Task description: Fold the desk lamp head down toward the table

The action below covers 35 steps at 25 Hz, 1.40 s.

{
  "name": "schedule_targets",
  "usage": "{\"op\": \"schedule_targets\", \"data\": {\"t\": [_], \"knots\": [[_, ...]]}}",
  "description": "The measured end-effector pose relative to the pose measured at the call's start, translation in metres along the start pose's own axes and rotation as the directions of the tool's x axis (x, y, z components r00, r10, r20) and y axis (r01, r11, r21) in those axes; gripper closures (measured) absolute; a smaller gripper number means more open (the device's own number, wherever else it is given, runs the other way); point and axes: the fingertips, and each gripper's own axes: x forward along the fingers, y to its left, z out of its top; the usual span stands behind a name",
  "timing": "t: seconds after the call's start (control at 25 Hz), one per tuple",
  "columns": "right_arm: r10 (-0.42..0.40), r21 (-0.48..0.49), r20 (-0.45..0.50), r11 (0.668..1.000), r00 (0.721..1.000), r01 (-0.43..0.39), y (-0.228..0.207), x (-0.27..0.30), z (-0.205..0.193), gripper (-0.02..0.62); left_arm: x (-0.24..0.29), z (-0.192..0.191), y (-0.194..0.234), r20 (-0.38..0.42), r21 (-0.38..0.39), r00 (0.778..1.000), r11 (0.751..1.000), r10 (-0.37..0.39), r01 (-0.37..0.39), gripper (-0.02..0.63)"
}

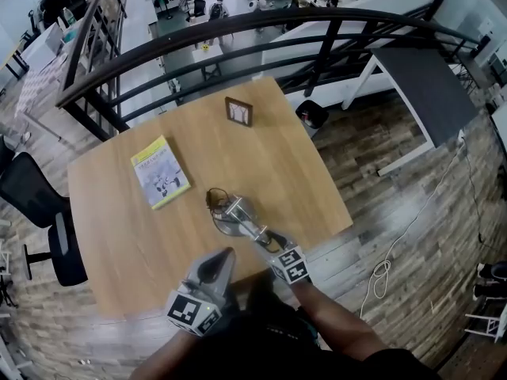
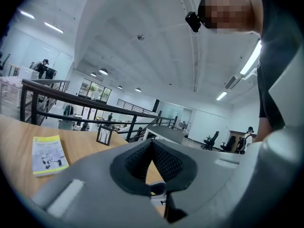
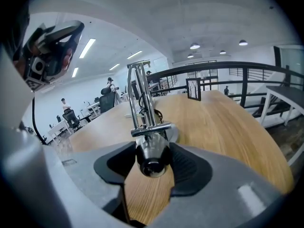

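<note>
A chrome desk lamp [image 1: 232, 216] stands near the front edge of the wooden table [image 1: 301, 172]. Its two thin arm rods [image 3: 141, 94] rise from the base, and the barrel-shaped lamp head [image 3: 151, 156] lies low at the near end. My right gripper [image 3: 151, 164] is shut on that head, with a dark pad against each side of it. In the head view the right gripper [image 1: 262, 237] reaches in from the front right. My left gripper [image 1: 225, 256] hovers just left of the lamp, apart from it, its jaws shut with nothing between them [image 2: 152, 148].
A yellow-green booklet [image 1: 160, 172] lies on the left part of the table. A small dark picture frame [image 1: 238, 112] stands near the far edge. A black railing [image 1: 238, 34] runs behind the table. A black office chair [image 1: 36, 204] is at the left.
</note>
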Motion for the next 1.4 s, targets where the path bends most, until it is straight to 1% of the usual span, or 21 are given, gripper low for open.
{"op": "schedule_targets", "data": {"t": [0.16,0.2,0.32,0.44,0.48,0.56,0.6,0.64,0.68,0.76,0.88,1.0,1.08,1.16,1.24,1.4], "knots": [[-0.032,-0.036,-0.008,0.999,0.999,0.031,0.001,-0.006,0.002,0.376,-0.003,-0.001,-0.001,-0.012,0.005,0.999,0.999,-0.038,0.038,0.606],[-0.035,-0.024,-0.003,0.999,0.999,0.035,0.002,-0.01,0.005,0.376,-0.003,-0.003,-0.001,-0.014,0.009,0.999,0.999,-0.051,0.051,0.606],[-0.051,0.06,0.044,0.997,0.998,0.049,0.007,-0.028,0.023,0.376,-0.003,0.004,-0.004,-0.016,0.02,0.996,0.996,-0.089,0.089,0.606],[-0.11,0.097,0.106,0.99,0.988,0.1,0.013,-0.051,0.053,0.408,-0.003,0.019,-0.009,-0.002,0.034,0.991,0.991,-0.133,0.133,0.606],[-0.134,0.102,0.134,0.987,0.982,0.121,0.015,-0.06,0.065,0.429,-0.003,0.022,-0.012,0.003,0.042,0.988,0.987,-0.153,0.153,0.606],[-0.184,0.112,0.203,0.98,0.962,0.164,0.023,-0.08,0.094,0.494,-0.004,0.026,-0.017,0.014,0.058,0.979,0.978,-0.201,0.2,0.606],[-0.208,0.122,0.24,0.975,0.948,0.183,0.028,-0.091,0.11,0.548,-0.005,0.03,-0.021,0.019,0.065,0.974,0.973,-0.224,0.222,0.606],[-0.228,0.138,0.272,0.971,0.935,0.197,0.033,-0.101,0.125,0.581,-0.006,0.036,-0.024,0.024,0.071,0.97,0.968,-0.243,0.241,0.606],[-0.244,0.157,0.299,0.966,0.923,0.205,0.04,-0.111,0.138,0.591,-0.008,0.041,-0.028,0.028,0.076,0.965,0.963,-0.262,0.26,0.606],[-0.266,0.185,0.344,0.959,0.9,0.213,0.055,-0.126,0.159,0.592,-0.011,0.048,-0.035,0.035,0.091,0.952,0.949,-0.305,0.301,0.606],[-0.28,0.182,0.403,0.957,0.871,0.224,0.081,-0.147,0.185,0.592,-0.018,0.055,-0.046,0.054,0.112,0.925,0.923,-0.376,0.368,0.606],[-0.299,0.167,0.455,0.954,0.838,0.25,0.105,-0.167,0.202,0.592,-0.028,0.059,-0.057,0.068,0.127,0.9,0.899,-0.43,0.419,0.606],[-0.321,0.17,0.486,0.947,0.813,0.273,0.115,-0.179,0.208,0.592,-0.032,0.06,-0.061,0.07,0.135,0.888,0.886,-0.454,0.443,0.606],[-0.347,0.197,0.511,0.938,0.787,0.285,0.122,-0.189,0.209,0.592,-0.035,0.059,-0.06,0.077,0.139,0.88,0.879,-0.468,0.455,0.606],[-0.375,0.218,0.526,0.927,0.763,0.305,0.13,-0.198,0.206,0.592,-0.038,0.058,-0.056,0.09,0.133,0.879,0.88,-0.468,0.455,0.607],[-0.403,0.217,0.554,0.915,0.729,0.34,0.145,-0.214,0.205,0.592,-0.046,0.058,-0.061,0.091,0.119,0.876,0.878,-0.474,0.464,0.607]]}}
